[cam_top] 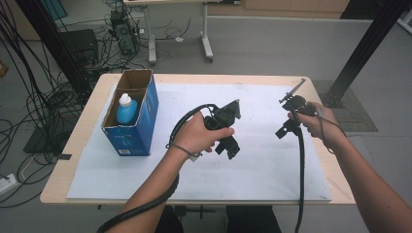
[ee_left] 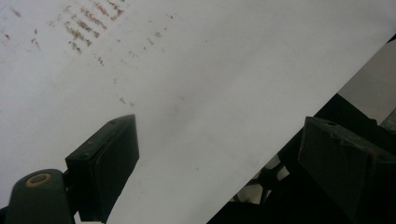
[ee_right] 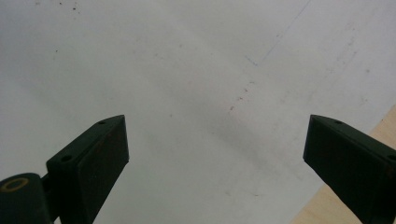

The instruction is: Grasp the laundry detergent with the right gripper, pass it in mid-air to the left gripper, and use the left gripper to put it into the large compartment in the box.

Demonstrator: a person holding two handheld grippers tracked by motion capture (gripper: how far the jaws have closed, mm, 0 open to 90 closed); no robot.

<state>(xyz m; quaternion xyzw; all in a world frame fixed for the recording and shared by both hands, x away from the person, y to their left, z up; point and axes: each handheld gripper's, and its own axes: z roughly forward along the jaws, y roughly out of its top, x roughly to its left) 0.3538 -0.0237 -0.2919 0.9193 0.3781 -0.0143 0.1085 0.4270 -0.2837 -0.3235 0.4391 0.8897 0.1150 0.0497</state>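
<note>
While both tongs [cam_top: 232, 145] [cam_top: 286, 127] gape empty | blue bottle [cam_top: 126, 109] upright in box [cam_top: 141, 127]

Under the left gripper [cam_top: 228, 141], a matt white paper sheet [cam_top: 262, 170] is covering the pale wooden tabletop [cam_top: 58, 189]. Beside it, a blue cardboard box [cam_top: 136, 128] is holding a glossy plastic bottle [cam_top: 126, 110].

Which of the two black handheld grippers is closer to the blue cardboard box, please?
The left gripper, held over the middle of the white sheet, is closer to the blue cardboard box; the right gripper is near the table's right side.
</note>
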